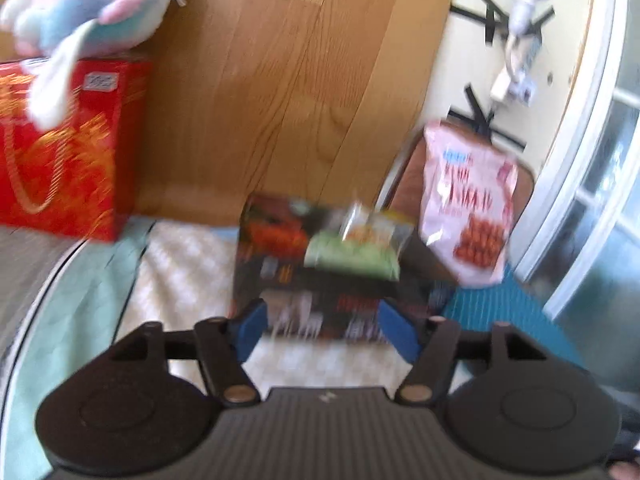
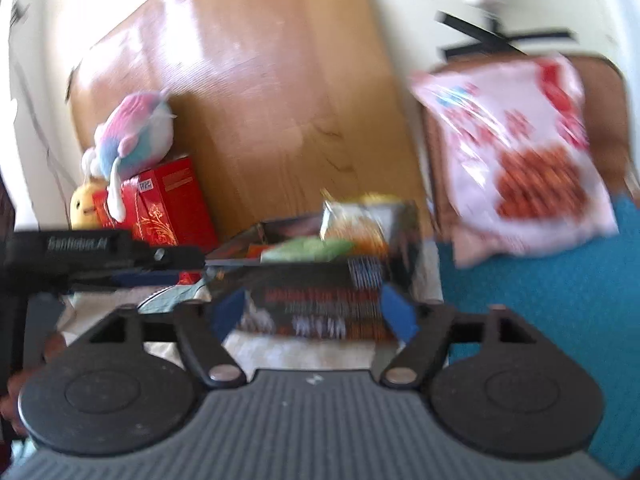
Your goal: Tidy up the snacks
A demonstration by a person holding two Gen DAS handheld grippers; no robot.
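Note:
A dark printed snack box (image 1: 304, 276) stands open-topped on the checked cloth, holding a green packet (image 1: 352, 254) and an orange-and-clear packet (image 1: 374, 226). My left gripper (image 1: 322, 330) is open, its blue pads either side of the box's near face. In the right wrist view the same box (image 2: 320, 296) sits between my open right gripper (image 2: 314, 314) pads, with the green packet (image 2: 308, 248) inside. A pink-and-white snack bag (image 1: 470, 200) leans on a brown chair back to the right; it also shows in the right wrist view (image 2: 516, 152). Both views are blurred.
A red gift box (image 1: 60, 152) with a pastel plush toy (image 1: 92, 4) on top stands at the left. A teal mat (image 2: 560, 292) lies right of the cloth. A wooden panel (image 1: 288, 80) rises behind. The left gripper's body (image 2: 80, 256) crosses the right view.

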